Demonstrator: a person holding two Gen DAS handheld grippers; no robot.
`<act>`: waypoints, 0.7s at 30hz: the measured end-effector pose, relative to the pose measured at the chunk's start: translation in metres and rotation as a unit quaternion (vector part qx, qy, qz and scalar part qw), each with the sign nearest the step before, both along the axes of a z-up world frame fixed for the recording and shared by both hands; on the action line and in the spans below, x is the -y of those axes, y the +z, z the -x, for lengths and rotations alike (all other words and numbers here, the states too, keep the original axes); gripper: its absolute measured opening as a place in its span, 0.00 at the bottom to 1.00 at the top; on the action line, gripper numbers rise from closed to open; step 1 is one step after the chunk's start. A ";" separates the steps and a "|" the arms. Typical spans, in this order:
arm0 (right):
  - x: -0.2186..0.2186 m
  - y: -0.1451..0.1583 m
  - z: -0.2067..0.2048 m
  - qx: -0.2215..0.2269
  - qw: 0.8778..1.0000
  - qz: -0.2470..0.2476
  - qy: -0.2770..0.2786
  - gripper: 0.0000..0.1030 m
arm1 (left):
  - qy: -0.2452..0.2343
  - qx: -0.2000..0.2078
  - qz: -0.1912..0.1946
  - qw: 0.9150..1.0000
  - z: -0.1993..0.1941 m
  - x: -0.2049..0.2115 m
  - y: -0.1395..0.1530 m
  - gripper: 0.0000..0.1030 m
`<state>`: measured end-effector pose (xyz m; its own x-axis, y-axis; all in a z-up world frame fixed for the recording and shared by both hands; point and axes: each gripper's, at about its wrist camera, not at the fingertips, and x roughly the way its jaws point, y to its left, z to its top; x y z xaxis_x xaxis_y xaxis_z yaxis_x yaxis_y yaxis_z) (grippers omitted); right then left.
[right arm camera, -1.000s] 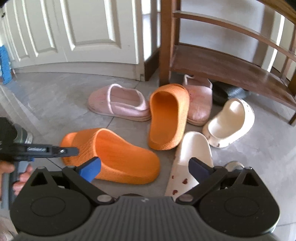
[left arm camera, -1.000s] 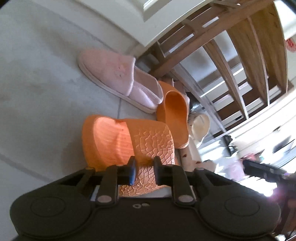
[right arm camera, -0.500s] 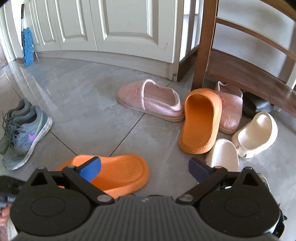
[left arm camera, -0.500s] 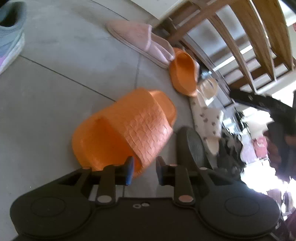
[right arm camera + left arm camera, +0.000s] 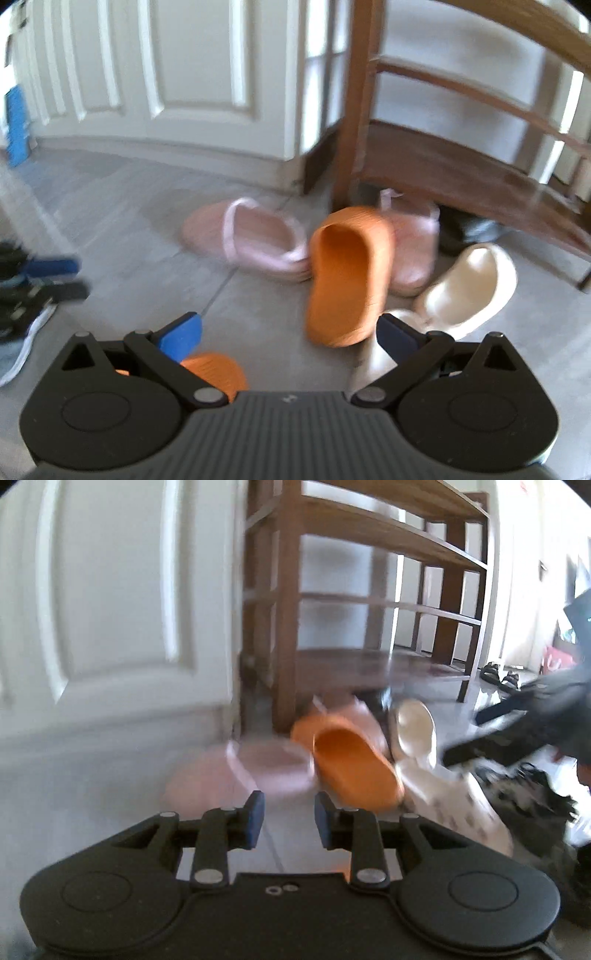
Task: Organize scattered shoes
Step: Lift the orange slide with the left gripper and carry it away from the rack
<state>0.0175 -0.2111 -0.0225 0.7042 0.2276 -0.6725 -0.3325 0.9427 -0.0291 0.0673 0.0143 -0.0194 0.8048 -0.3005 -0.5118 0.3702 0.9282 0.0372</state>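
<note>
We find the left gripper (image 5: 288, 821) raised over the floor (image 5: 122, 206) with its jaws opening and nothing between them. The right gripper (image 5: 290, 330) stands with its jaws wide apart, likewise empty.

One orange slipper (image 5: 349, 275) lies on the floor in front of the wooden shoe rack (image 5: 461, 173), its open end toward the rack's front post. A second orange slipper (image 5: 216, 371) lies on the floor close under the right gripper, mostly hidden behind its body.

A pink slipper (image 5: 251, 236) lies just left of the first orange slipper, touching it at the heel end. Another pink slipper (image 5: 415, 247) lies on the far side of the orange one, against the foot of the rack. A cream clog (image 5: 471, 284) lies to the right of these, and a second white shoe (image 5: 454, 805), printed with small marks, lies nearer the right gripper. A dark shoe (image 5: 465, 230) sits under the lowest shelf.

The left view is blurred; finer contact there we cannot tell.
</note>
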 end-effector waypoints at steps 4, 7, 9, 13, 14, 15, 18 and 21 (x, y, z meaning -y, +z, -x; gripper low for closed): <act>0.029 0.004 -0.007 -0.008 0.999 0.010 -0.044 0.98 | -0.025 0.003 -0.036 0.999 -0.061 0.039 -0.012 0.33; 0.042 0.001 -0.012 -0.024 0.998 0.032 -0.056 0.98 | -0.049 0.005 -0.091 0.995 -0.107 0.079 -0.038 0.34; 0.049 -0.001 -0.013 -0.031 0.997 0.043 -0.064 0.98 | -0.054 -0.002 -0.116 0.992 -0.122 0.095 -0.057 0.36; 0.059 -0.004 -0.004 -0.040 0.995 0.056 -0.077 0.98 | -0.060 0.006 -0.152 0.986 -0.134 0.117 -0.084 0.36; 0.062 -0.006 -0.001 -0.044 0.994 0.056 -0.081 0.98 | -0.059 0.009 -0.158 0.986 -0.135 0.121 -0.088 0.36; 0.064 -0.009 0.001 -0.050 0.993 0.055 -0.086 0.98 | -0.050 0.012 -0.161 0.986 -0.137 0.124 -0.092 0.36; 0.067 -0.017 0.002 -0.063 0.992 0.056 -0.095 0.98 | -0.024 0.015 -0.163 0.986 -0.141 0.129 -0.102 0.36; 0.068 -0.022 -0.004 -0.062 0.991 0.051 -0.108 0.98 | -0.005 0.004 -0.148 0.989 -0.148 0.129 -0.102 0.36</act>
<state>0.0216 -0.2788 -0.0442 0.6394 0.0069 -0.7688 -0.1309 0.9863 -0.1001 0.2156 -0.1144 -0.1216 0.8069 -0.1456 -0.5725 0.3774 0.8727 0.3100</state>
